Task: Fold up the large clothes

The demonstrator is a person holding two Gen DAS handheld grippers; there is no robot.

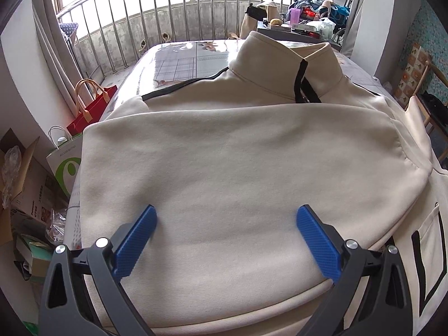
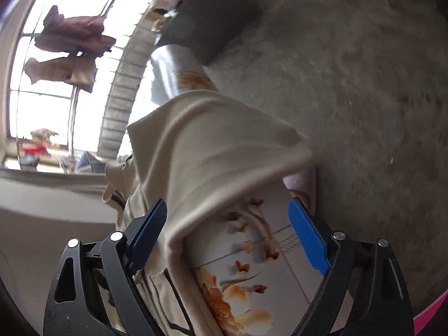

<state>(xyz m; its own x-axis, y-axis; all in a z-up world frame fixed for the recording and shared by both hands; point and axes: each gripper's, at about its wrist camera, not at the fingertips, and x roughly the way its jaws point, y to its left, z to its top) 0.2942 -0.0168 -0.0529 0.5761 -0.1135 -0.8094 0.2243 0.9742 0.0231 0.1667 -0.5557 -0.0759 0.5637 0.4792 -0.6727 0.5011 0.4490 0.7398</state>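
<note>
A cream sweatshirt with black trim and a stand-up collar lies spread on a table covered with a glossy cloth printed with a grid and flowers; one sleeve is folded across its chest. The left gripper hovers low over the folded part, its blue pads set wide apart with only flat fabric beneath the gap, nothing pinched between them. In the right wrist view the scene is tilted sideways and blurred: the right gripper also stands with its jaws spread, and a loose fold of the cream sweatshirt drapes over the table edge between and past the pads, close to the dark pad on the left side of that view; whether it touches that pad cannot be told, but it is not clamped. To the left of the table, on the floor, stand several containers: a red paper bag with tan handles, whose contents are hidden; a white paper bag with a green logo, with something pale showing at its mouth; and an open cardboard box with crumpled clear plastic in it. Beyond the far end of the table a cluttered surface holds a purple cup and heaped clothes. Behind the metal railing, garments hang at the window.
</note>
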